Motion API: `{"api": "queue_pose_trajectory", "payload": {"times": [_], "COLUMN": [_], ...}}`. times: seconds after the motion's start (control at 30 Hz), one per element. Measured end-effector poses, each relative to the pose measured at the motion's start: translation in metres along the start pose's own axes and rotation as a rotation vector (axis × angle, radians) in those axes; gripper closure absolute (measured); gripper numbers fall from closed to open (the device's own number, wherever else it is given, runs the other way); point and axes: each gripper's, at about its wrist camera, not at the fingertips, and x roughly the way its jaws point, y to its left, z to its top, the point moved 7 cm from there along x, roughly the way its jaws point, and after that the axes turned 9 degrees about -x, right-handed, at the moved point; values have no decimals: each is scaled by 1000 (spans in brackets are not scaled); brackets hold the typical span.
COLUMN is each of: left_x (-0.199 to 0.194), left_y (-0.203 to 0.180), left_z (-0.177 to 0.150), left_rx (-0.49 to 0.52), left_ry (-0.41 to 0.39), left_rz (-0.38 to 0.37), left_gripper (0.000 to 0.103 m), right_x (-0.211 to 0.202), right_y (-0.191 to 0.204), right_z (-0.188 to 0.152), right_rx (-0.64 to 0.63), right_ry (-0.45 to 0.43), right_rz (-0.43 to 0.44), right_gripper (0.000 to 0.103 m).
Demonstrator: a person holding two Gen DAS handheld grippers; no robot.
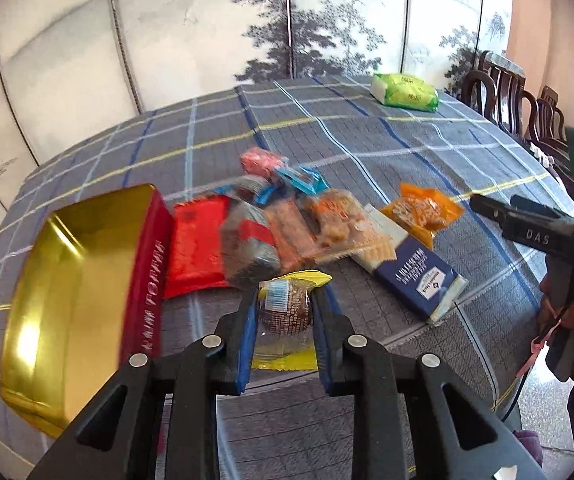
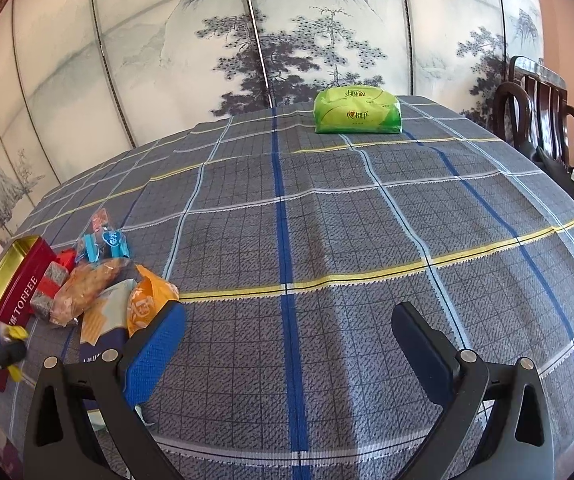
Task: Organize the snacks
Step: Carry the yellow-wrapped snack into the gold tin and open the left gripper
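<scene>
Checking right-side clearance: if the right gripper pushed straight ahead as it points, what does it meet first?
Probably only bare tablecloth: the right gripper is open with nothing between its fingers. The green pack sits further along; depth unclear.

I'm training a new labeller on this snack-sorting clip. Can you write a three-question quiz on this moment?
1. True or false: the left gripper is shut on the yellow-wrapped snack.
2. Which is the state of the right gripper? A) shut on the orange packet B) open over bare cloth, holding nothing C) shut on the green tissue pack
3. Fill in: the open red tin with the gold inside lies on the ______ side of the snack pile in the left wrist view.

Key: 1 true. 2 B; the orange packet lies beside its one finger, and the green tissue pack sits far across the tablecloth. 3 left.
</scene>
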Motion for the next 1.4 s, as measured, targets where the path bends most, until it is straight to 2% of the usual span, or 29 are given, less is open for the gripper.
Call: {"api": "queue_pose_trajectory", "payload": {"times": [0.17, 0.37, 0.57, 0.7, 0.83, 1.0, 1.03, 1.07, 1.2, 1.23, 1.33, 1.4], "left_x": [-29, -26, 16, 52, 73, 82, 82, 79, 52, 42, 10, -12], "left_y": [45, 99, 156, 189, 203, 213, 215, 216, 209, 206, 191, 180], "left_z": [29, 50, 61, 61, 61, 63, 64, 65, 70, 70, 69, 64], "left_rx": [-18, 0, -11, -42, -36, -21, -21, -20, -12, -15, -33, -49], "left_ry": [-79, -98, -45, 33, 66, 81, 78, 65, -35, -58, -121, -164], "left_rz": [92, 217, 323, 355, 379, 437, 454, 460, 468, 460, 413, 382], "left_gripper": [80, 80, 80, 80, 78, 64, 56, 45, 29, 24, 19, 15], "right_x": [4, 8, 9, 11, 13, 13, 13, 13, 3, -2, -17, -24], "right_y": [3, 3, 5, 8, 8, 8, 8, 8, 10, 14, 43, 72], "right_z": [-1, -3, -4, -3, -4, -4, -4, -4, -2, -3, -7, -10], "right_rx": [-18, -23, -39, -56, -60, -61, -61, -63, -68, -62, -65, -144], "right_ry": [24, 42, 56, 66, 77, 79, 79, 80, 31, 20, 25, 44], "right_rz": [-18, -32, -46, -59, -66, -75, -76, -75, -58, -23, 133, 189], "right_gripper": [1, 1, 1, 1, 1, 1, 1, 1, 1, 1, 1, 1]}}
